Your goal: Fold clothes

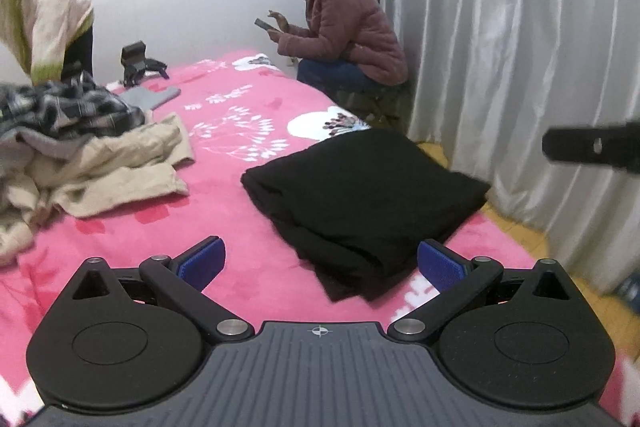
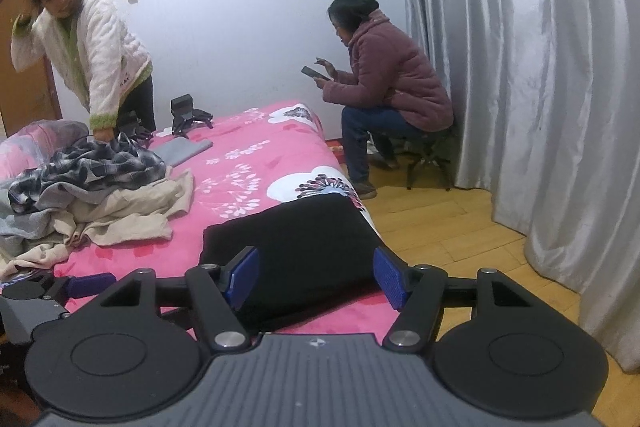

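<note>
Beside both gaping tools (image 1: pixel 322 265) (image 2: pixel 316 279), folded black garment (image 1: pixel 360 195); rumpled clothes pile (image 1: pixel 80 147) leftward.

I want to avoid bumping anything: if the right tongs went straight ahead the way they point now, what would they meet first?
Most likely the folded black garment, lying straight ahead of the open right tongs on the pink bedspread. Depth is unclear.

Clothes pile (image 1: pixel 80 155) cut off at left edge.
</note>
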`<state>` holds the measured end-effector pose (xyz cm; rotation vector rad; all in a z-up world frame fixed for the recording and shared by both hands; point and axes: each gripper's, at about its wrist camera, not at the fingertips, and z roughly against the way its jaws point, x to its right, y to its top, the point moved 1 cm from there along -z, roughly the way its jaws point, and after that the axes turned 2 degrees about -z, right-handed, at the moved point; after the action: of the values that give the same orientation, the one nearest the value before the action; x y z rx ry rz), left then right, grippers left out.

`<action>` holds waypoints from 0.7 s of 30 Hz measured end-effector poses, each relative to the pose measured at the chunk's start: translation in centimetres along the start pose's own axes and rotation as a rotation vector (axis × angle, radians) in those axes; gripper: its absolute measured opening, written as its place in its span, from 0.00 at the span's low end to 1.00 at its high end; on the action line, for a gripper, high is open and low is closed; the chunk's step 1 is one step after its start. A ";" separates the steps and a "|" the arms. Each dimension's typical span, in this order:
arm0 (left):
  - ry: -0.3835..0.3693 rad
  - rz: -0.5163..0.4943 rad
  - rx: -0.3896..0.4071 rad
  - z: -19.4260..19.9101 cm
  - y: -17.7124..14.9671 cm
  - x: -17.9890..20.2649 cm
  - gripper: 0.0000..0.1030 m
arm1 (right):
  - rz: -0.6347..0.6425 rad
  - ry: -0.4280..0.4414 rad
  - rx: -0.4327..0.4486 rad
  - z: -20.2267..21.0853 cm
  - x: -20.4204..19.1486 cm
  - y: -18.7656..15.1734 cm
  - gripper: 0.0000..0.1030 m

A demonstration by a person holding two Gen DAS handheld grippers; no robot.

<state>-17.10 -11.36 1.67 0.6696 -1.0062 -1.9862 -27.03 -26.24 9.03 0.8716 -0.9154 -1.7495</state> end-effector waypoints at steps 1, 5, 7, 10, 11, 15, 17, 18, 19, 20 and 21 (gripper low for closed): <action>0.005 -0.009 -0.001 0.0 0.0 0.2 1.00 | -0.003 0.000 0.000 0.0 0.1 0.0 0.64; -0.051 0.005 0.003 0.3 -0.1 0.4 1.00 | -0.014 0.002 0.005 0.0 0.3 -0.1 0.64; -0.062 0.004 0.009 0.4 -0.1 0.4 1.00 | -0.013 0.002 0.001 0.0 0.4 -0.1 0.64; -0.061 -0.008 0.020 0.5 -0.1 0.8 1.00 | -0.008 0.004 -0.002 0.0 0.4 -0.2 0.64; -0.061 -0.009 0.020 0.5 -0.2 0.9 1.00 | -0.008 0.004 -0.003 0.0 0.4 -0.2 0.64; -0.050 -0.031 0.010 0.4 -0.3 1.8 1.00 | -0.008 0.004 -0.007 -0.1 0.5 -0.3 0.64; -0.054 -0.048 0.014 0.5 -0.4 2.1 1.00 | -0.012 0.000 -0.010 -0.1 0.5 -0.4 0.64; -0.055 -0.050 0.016 0.6 -0.4 2.2 1.00 | -0.014 -0.003 -0.011 -0.1 0.6 -0.5 0.64; -0.058 -0.049 0.017 0.7 -0.4 2.2 1.00 | -0.015 -0.004 -0.011 -0.2 0.6 -0.6 0.64; -0.062 -0.045 0.017 0.7 -0.3 2.2 1.00 | -0.016 -0.005 -0.012 -0.2 0.7 -0.6 0.64; -0.064 -0.039 0.018 0.7 -0.3 2.1 1.00 | -0.017 -0.006 -0.012 -0.2 0.8 -0.6 0.64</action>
<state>-18.89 -12.74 1.58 0.6436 -1.0582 -2.0461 -27.35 -26.82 8.33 0.8690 -0.9033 -1.7714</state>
